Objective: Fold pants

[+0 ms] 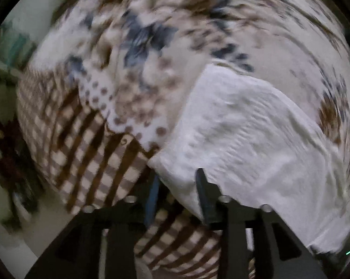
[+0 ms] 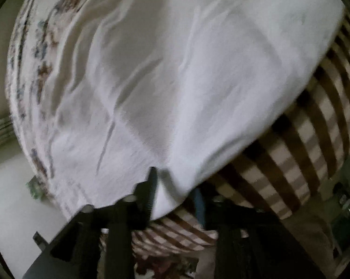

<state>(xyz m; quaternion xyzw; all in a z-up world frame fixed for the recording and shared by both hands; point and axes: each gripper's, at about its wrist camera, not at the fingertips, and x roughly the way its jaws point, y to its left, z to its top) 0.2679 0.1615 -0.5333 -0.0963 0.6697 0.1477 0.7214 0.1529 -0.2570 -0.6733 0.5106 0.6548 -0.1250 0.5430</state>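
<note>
White cloth pants (image 1: 256, 144) lie at the patterned bedspread's (image 1: 86, 144) checked edge; left gripper (image 1: 177, 181) and right gripper (image 2: 175, 183) each stand half-open astride the pants' hem, unclamped.

The pants (image 1: 256, 134) are white matt cloth, finely ribbed and creased. Under them lies a bedspread (image 1: 89, 144), soft printed cloth in brown checks and blurred flowers. The gripper fingers (image 1: 201, 186) beside the pants' edge look like matt black plastic.
</note>
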